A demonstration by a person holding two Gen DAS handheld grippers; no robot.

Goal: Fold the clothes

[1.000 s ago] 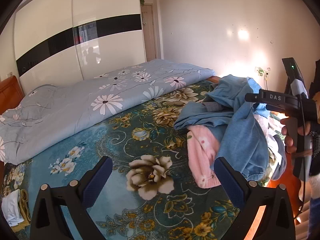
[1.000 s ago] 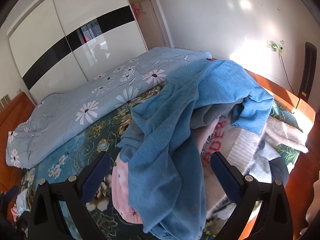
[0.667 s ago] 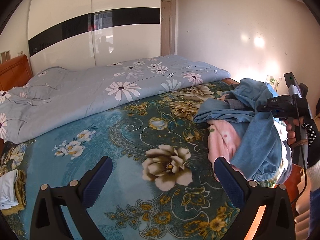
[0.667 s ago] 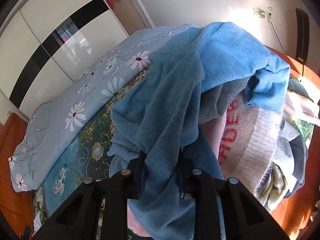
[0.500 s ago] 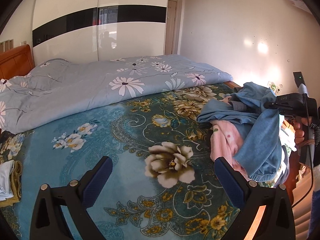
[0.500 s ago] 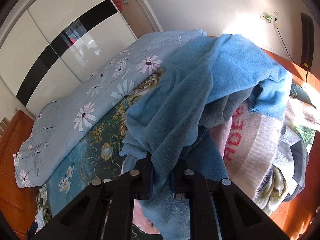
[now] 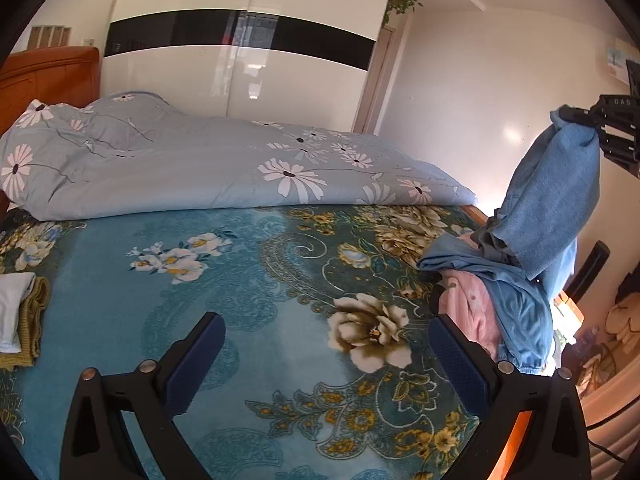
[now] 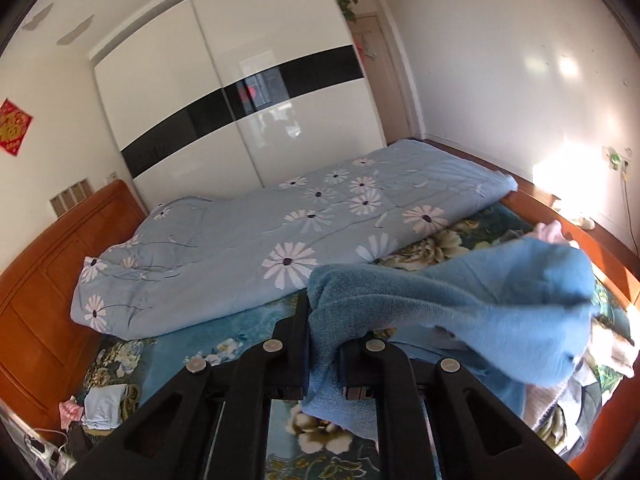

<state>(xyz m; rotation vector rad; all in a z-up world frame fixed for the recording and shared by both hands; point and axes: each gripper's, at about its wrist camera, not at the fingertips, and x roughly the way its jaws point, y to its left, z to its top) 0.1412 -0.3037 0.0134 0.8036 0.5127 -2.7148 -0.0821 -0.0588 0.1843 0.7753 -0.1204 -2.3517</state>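
A blue fleece garment (image 8: 460, 304) hangs from my right gripper (image 8: 325, 344), which is shut on one end of it and holds it up over the bed. In the left wrist view the same garment (image 7: 556, 200) dangles from the right gripper (image 7: 576, 114) at the far right, above a heap of clothes (image 7: 492, 292) with pink and blue pieces. My left gripper (image 7: 324, 356) is open and empty, low over the teal floral bedspread (image 7: 248, 280).
A grey daisy-print duvet (image 7: 192, 168) lies along the far side of the bed. A small stack of folded clothes (image 7: 16, 316) sits at the left edge. The wooden headboard (image 8: 44, 280) and a white wardrobe (image 7: 232, 76) stand behind.
My right gripper shut on the blue garment and lifted it up off the heap. My left gripper swung left and stayed open.
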